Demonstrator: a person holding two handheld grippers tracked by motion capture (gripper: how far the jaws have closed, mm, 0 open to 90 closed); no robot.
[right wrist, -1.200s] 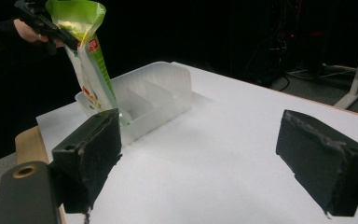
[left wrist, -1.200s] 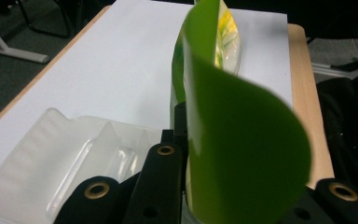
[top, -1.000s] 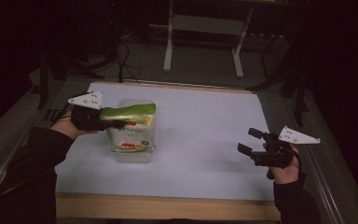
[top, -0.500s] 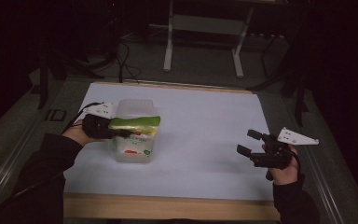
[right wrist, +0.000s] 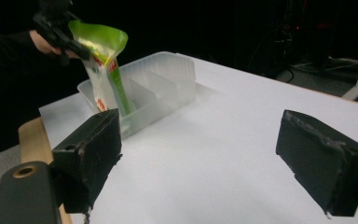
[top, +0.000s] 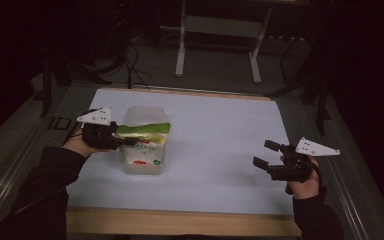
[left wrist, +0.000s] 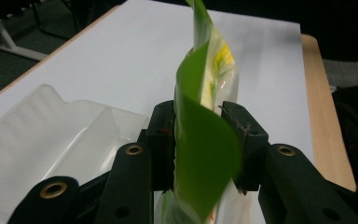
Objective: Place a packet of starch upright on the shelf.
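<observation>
**Desk:** What am I looking at by the left edge of the worktop?

**Operator:** My left gripper has lowered the green and white plastic food pouch into the clear, divided plastic tub that stands near the left edge of the white worktop. A second ago the pouch hung higher over the tub; now its bottom end sits down inside the nearer compartment, with the green top sticking up above the rim.

**Desk:** Is the pouch still gripped?

**Operator:** The jaws have just been opening. In the left gripper view the pouch's folded green top still stands between the two black pads, and I see a sliver of gap at one side, so I read the gripper as released rather than clenched, though the pouch has not left it.

**Desk:** And the other hand?

**Operator:** My right gripper hovers near the right edge of the worktop, jaws wide apart and holding nothing, well apart from the tub.

**Desk:** So where does the job stand?

**Operator:** I judge the placing nearly done: the pouch is in the tub, leaning upright. What remains is to draw the left gripper back without dragging the top along or tipping the light tub.
</observation>
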